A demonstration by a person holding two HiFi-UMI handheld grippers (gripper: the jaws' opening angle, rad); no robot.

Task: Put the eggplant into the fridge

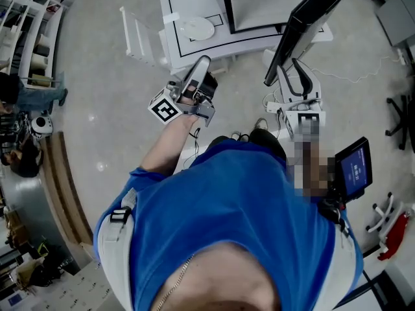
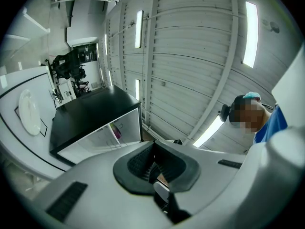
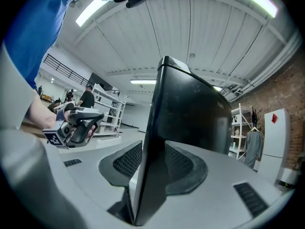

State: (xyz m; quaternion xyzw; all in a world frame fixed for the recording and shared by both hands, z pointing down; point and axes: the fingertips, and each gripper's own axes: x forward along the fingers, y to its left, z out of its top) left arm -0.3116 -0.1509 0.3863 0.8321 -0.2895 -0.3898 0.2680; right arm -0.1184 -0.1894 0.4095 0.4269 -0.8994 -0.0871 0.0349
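The black fridge [image 2: 90,113] stands open on a white table, its white inside showing. A small purple eggplant [image 2: 116,130] lies inside it, near the right wall. My right gripper [image 3: 151,162] has its jaws on either side of the edge of the black fridge door [image 3: 190,113], and both pads press on it. In the head view that door [image 1: 312,19] stands swung out above the right gripper [image 1: 296,86]. My left gripper [image 1: 196,71] is shut and holds nothing; it hangs in the air in front of the table, pointing up toward the fridge. Its pads [image 2: 164,161] are together.
A white plate [image 1: 196,28] lies on the white table [image 1: 170,41] to the left of the fridge. White shelving [image 1: 26,31] stands at the far left, and chairs and a cable are on the floor at the right. Another person [image 3: 87,98] stands far off by shelves.
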